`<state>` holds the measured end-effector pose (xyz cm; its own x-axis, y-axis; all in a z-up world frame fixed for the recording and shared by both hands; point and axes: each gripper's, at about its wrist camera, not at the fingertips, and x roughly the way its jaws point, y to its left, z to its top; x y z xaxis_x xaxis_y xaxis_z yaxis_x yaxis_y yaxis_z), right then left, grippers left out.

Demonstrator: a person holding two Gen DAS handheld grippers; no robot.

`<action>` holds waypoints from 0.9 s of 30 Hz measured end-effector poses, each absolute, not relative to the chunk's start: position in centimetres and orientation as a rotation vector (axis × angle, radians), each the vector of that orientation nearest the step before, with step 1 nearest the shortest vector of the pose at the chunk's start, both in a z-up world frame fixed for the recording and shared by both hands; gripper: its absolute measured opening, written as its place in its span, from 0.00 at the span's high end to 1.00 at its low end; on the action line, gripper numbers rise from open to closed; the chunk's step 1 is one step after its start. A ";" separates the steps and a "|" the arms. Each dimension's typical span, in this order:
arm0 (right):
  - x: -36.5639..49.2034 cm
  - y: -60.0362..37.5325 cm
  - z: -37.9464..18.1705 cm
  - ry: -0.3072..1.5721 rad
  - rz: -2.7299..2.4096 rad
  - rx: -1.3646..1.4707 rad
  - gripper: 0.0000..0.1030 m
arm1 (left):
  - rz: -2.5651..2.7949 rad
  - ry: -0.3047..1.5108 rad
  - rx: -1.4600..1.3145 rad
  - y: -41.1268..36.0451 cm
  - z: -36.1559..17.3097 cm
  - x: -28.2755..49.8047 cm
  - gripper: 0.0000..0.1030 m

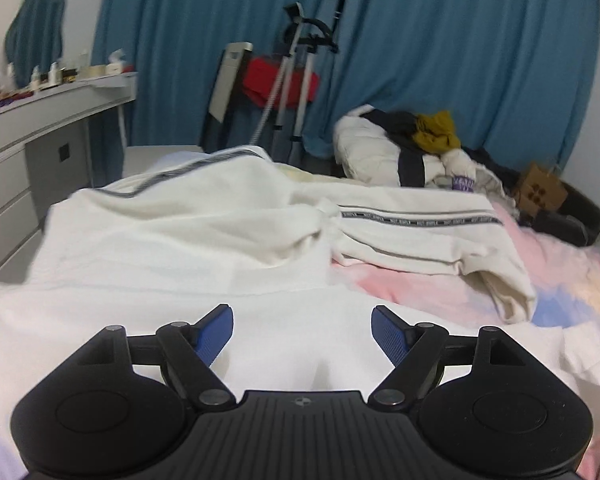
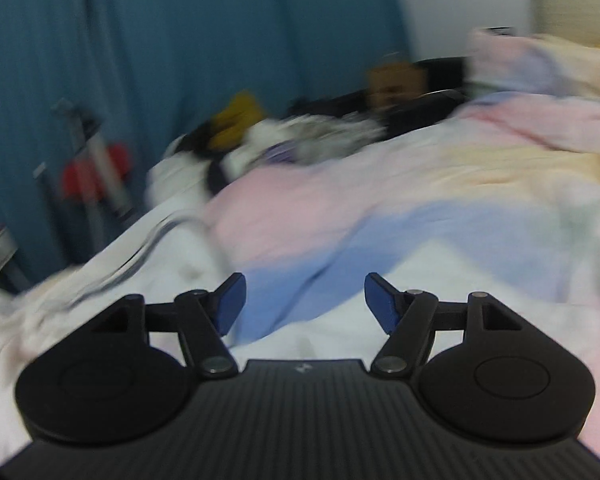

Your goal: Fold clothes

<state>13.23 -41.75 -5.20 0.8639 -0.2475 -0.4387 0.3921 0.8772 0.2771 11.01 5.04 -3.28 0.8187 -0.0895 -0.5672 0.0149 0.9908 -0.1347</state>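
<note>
Left hand-held gripper [image 1: 302, 334] agape above white garment [image 1: 188, 236].

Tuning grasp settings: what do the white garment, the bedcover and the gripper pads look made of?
White garment: looks like thick matte knit or fleece; soft rounded folds, woven stripe trim.
Bedcover: seemingly soft matte fabric, pastel print, shallow wrinkles.
Pads: blue, finely ribbed, probably rubber or plastic, on matte black linkage.

Blue curtains [image 1: 440, 60] cover the far wall behind a bed with a pastel pink-and-blue cover [image 2: 380, 200]. A grey drawer unit [image 1: 16, 184] stands at the left (its top crowded with small bottles), under white wall.
</note>
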 end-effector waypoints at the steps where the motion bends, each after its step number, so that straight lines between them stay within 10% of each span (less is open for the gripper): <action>1: 13.9 -41.1 -5.5 0.420 -0.304 0.358 0.34 | -0.058 0.621 -0.119 4.4 -4.0 12.1 0.24; 14: 25.8 -38.2 -11.1 0.561 -0.195 0.322 0.38 | -0.085 0.699 -0.109 5.2 -12.2 20.4 0.26; 17: 27.9 -38.6 -12.0 0.567 -0.237 0.339 0.52 | -0.107 0.704 -0.124 5.5 -12.6 20.7 0.26; 19: 28.9 -38.3 -12.1 0.584 -0.286 0.275 0.82 | -0.115 0.698 -0.128 5.6 -12.9 20.9 0.26; 27: 31.3 -39.0 -6.1 0.453 -0.441 -0.098 0.92 | -0.136 0.690 -0.190 6.7 -12.7 21.3 0.30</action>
